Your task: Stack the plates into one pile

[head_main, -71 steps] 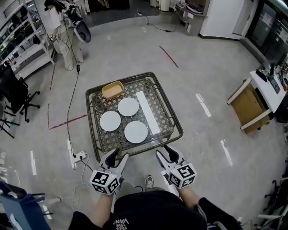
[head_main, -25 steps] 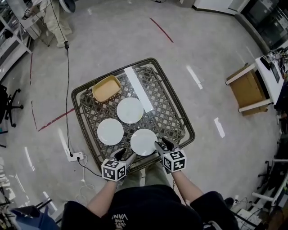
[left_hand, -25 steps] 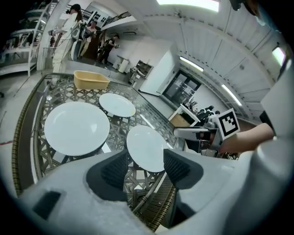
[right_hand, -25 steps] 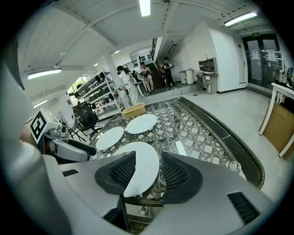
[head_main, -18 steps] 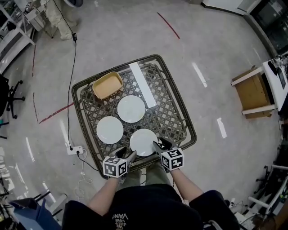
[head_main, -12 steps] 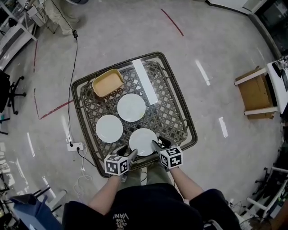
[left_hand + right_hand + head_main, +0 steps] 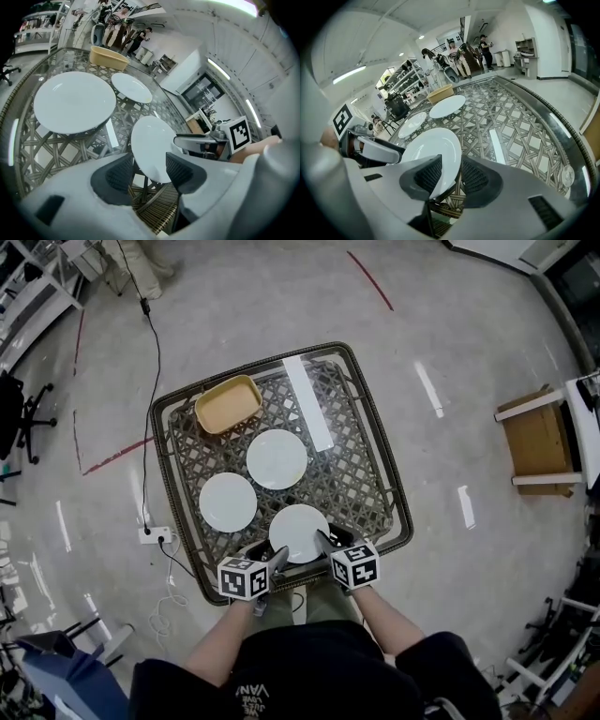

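**Head view.** Three white plates lie singly on the glass-topped wicker table [image 7: 169, 451]: the far plate [image 7: 277, 458], the left plate [image 7: 228, 502] and the near plate [image 7: 298, 532]. They sit close together, and none overlaps another. A tan tub [image 7: 228, 403] stands at the table's far corner. No pile exists. Assessment: nothing is stacked yet, and the first pick-up is in hand. The left gripper [image 7: 269, 557] and the right gripper [image 7: 328, 542] sit at the near plate's rim, one on each side.

**Left gripper view.** The jaws have just been closing but stand fairly wide. The rim of the near plate [image 7: 151, 140] passes between them, but the pads do not visibly clamp it. The plate appears to rest flat on the glass.

**Right gripper view.** The jaws have just been closing and stand narrow. One pad is over the rim of the near plate [image 7: 433, 147] and the other is against its edge. Assessment: this gripper has the rim pinched.

**Outstanding.** The near plate must be lifted and set on one of the other two. The remaining plate must then be brought to that pile.
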The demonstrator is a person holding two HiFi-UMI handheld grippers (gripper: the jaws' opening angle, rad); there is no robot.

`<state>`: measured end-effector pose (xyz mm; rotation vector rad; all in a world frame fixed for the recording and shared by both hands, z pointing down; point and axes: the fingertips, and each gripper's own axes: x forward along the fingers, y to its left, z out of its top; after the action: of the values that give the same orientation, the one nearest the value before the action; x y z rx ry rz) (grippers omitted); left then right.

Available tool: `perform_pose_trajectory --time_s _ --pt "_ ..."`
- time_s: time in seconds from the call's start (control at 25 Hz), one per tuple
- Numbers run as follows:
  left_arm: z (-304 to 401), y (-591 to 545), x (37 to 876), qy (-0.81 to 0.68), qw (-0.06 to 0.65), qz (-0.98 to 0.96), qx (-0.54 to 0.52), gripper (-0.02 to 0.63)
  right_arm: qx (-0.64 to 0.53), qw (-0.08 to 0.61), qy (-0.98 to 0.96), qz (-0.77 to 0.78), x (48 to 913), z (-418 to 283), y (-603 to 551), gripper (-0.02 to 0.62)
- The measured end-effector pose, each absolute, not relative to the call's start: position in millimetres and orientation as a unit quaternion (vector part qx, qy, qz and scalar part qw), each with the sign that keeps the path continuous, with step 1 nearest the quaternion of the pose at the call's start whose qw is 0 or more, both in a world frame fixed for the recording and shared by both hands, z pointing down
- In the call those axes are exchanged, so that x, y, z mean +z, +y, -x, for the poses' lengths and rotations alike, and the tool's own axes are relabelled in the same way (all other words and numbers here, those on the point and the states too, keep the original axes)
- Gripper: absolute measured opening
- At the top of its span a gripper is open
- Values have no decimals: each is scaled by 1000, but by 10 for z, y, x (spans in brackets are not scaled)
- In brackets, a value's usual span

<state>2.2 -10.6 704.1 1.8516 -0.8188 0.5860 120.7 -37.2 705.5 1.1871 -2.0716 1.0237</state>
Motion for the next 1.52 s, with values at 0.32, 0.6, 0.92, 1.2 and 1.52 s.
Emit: perform_pose_trajectory --time_s 0.32,0.6,0.92,1.2,1.52 --pt "5 -149 6967 -353 499 -759 225 222 389 265 -770 -431 6968 -1152 -391 132" --pt "292 -284 6724 -391 492 -754 192 222 374 252 -794 -407 6716 -849 -543 133" --pt "887 -441 6520 -455 480 -733 159 222 352 257 -830 -347 6585 -224 -782 133" --pt "1354 -627 6517 -492 470 -717 153 222 338 270 -847 -310 6635 260 -963 135" --pt "1632 -879 6704 -516 464 -699 173 223 342 280 -841 -312 6792 576 -1181 149"
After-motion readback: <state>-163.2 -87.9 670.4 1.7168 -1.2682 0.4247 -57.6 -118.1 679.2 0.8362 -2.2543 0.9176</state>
